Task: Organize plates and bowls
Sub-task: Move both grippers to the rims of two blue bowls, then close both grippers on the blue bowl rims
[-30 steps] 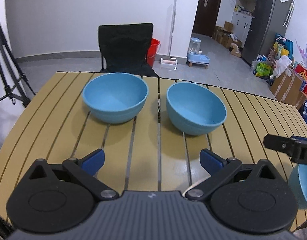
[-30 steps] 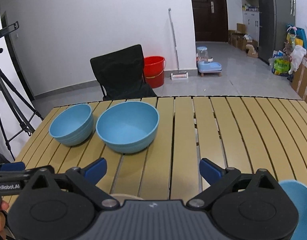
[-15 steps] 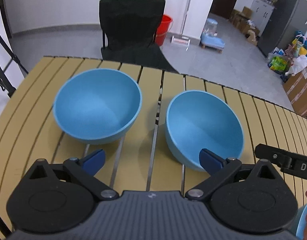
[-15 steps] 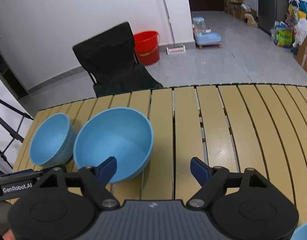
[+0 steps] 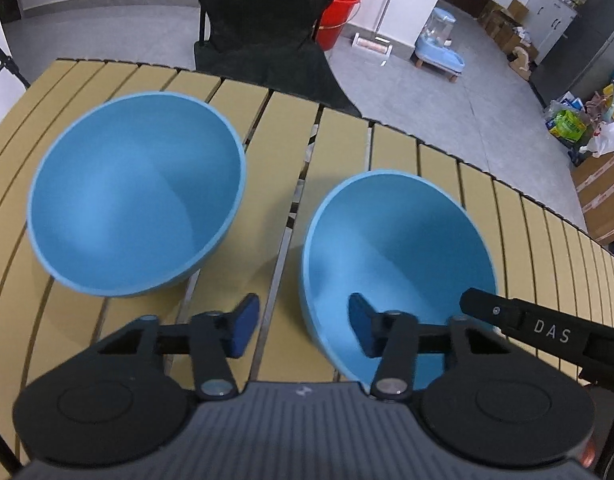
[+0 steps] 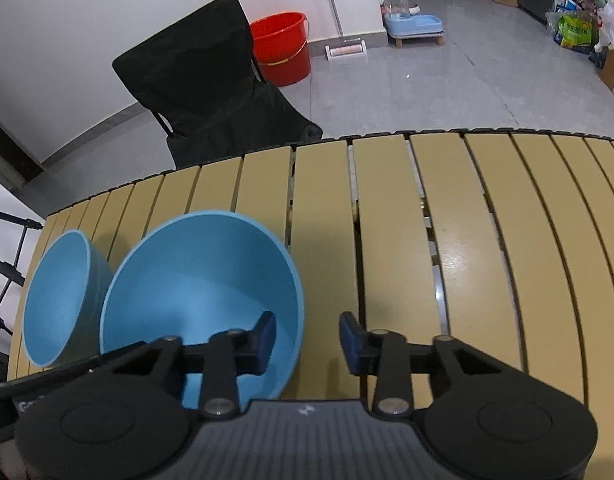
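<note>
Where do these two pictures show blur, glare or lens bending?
Left wrist view: the left bowl has a motion-smeared rim, and the table slats bow from fisheye distortion. Right wrist view: a bright glare patch sits on the bare slats, and the right-hand slats curve strongly.

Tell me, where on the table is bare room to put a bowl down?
Right of the near bowl, the slatted table lies bare out to its far edge. The left side is crowded: the other bowl stands close beside it, with only a narrow strip between them.
</note>
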Action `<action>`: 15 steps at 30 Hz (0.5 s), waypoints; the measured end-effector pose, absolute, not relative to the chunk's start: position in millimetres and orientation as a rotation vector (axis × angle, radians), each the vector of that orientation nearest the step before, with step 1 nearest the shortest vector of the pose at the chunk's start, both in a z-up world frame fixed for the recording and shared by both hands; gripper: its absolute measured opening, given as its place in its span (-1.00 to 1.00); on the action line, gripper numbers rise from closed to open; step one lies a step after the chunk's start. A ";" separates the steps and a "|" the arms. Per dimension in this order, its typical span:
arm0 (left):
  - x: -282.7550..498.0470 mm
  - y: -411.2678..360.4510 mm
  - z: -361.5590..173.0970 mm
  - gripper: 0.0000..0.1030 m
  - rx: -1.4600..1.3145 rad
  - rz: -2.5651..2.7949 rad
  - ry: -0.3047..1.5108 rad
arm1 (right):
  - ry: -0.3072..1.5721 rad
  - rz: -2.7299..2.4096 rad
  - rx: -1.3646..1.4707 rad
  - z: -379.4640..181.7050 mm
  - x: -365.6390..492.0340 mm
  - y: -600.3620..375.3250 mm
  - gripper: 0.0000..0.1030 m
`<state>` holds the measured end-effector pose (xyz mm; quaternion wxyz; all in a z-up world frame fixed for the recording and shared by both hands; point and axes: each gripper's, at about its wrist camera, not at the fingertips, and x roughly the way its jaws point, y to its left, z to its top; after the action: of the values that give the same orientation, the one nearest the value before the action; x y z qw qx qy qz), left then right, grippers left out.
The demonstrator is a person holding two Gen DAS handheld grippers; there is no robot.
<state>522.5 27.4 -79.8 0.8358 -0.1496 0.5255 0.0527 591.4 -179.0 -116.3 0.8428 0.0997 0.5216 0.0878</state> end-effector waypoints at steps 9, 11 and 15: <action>526.2 26.9 -89.0 -0.71 -0.357 0.100 1.126 | 1.129 0.203 0.284 -125.3 599.0 -178.9 -0.89; 524.8 27.7 -89.2 -0.72 -0.364 0.096 1.130 | 1.131 0.200 0.291 -124.6 597.7 -179.6 -0.89; 519.6 26.1 -85.0 -0.72 -0.349 0.097 1.122 | 1.120 0.196 0.278 -118.7 588.5 -178.3 -0.88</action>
<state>519.6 26.1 -85.0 0.8312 -0.1645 0.5291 0.0459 588.5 -178.3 -118.7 0.8336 0.1314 0.5285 0.0927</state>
